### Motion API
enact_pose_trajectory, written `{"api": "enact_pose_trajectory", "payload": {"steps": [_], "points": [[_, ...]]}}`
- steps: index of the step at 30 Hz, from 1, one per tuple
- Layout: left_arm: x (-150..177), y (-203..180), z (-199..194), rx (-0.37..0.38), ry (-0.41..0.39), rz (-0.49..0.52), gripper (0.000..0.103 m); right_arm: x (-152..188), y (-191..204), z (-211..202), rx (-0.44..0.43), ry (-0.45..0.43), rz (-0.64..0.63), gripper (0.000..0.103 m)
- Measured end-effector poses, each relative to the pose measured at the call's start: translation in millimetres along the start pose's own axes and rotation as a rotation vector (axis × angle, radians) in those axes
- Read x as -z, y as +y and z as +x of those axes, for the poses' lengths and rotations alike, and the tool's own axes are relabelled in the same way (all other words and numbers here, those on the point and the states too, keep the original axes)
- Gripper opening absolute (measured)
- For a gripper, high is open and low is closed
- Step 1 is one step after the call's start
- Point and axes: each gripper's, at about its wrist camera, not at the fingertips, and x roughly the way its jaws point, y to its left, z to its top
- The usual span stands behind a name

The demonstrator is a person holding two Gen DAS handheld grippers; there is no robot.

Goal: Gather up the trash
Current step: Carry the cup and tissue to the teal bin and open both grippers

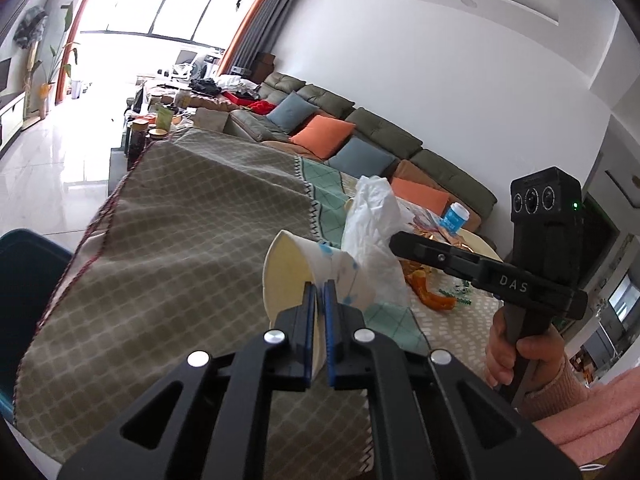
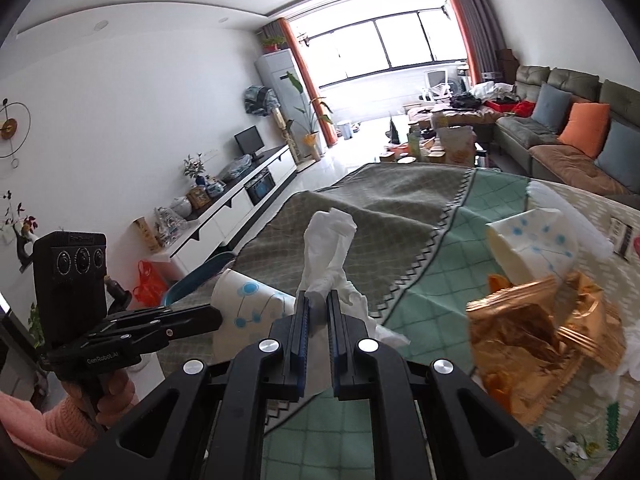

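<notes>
Right now the left tool [image 1: 319, 292] pinches the rim of a paper cup [image 1: 296, 272] above the counter [image 1: 160, 240], and the right tool [image 2: 316, 304] is clamped on a crumpled white tissue [image 2: 328, 240]. Both loads look held by thin edges; my worry is that a quick swing toward the blue bin [image 1: 28, 264] lets one slip onto the floor.

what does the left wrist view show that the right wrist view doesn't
Only the left wrist view: a blue-capped white bottle beyond the trash pile. Only the right wrist view: a second white paper cup with blue dots lying by crumpled gold foil wrappers. Both: the left hand-held gripper clamping a dotted paper cup, and the right hand-held gripper clamping crumpled white tissue.
</notes>
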Motion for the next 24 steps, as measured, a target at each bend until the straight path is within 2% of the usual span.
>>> {"api": "enact_pose_trajectory", "payload": {"steps": [2, 4, 7, 9, 11, 12, 18, 24], "points": [[1.8, 4.3, 2.5, 0.021, 0.022, -0.013, 0.007, 1.4, -0.8, 4.5, -0.001, 0.012, 0.006, 0.009], [5.8, 6.2, 8.2, 0.054, 0.049, -0.022, 0.020, 3.7, -2.9, 9.3, -0.011, 0.028, 0.020, 0.009], [9.8, 5.2, 17.0, 0.059, 0.067, -0.017, 0.025, 6.6, 0.1, 12.6, -0.026, 0.051, 0.022, 0.009], [10.3, 4.0, 21.5, 0.058, 0.071, -0.015, 0.024, 7.3, 4.5, 16.1, -0.032, 0.061, 0.015, 0.009], [9.5, 4.0, 23.9, 0.047, 0.069, -0.014, 0.011, 6.9, 9.2, 18.9, -0.040, 0.065, 0.007, 0.009], [9.0, 4.8, 21.8, 0.043, 0.064, -0.014, 0.008, 5.6, 11.6, 19.6, -0.051, 0.064, 0.004, 0.009], [6.1, 15.1, -5.5, -0.020, 0.008, -0.018, 0.007, -5.1, 28.7, 28.5, -0.104, 0.057, -0.029, 0.009], [-5.0, 35.1, -54.2, -0.137, -0.078, -0.028, 0.007, -21.8, 56.7, 48.9, -0.190, 0.053, -0.077, 0.009]]}}
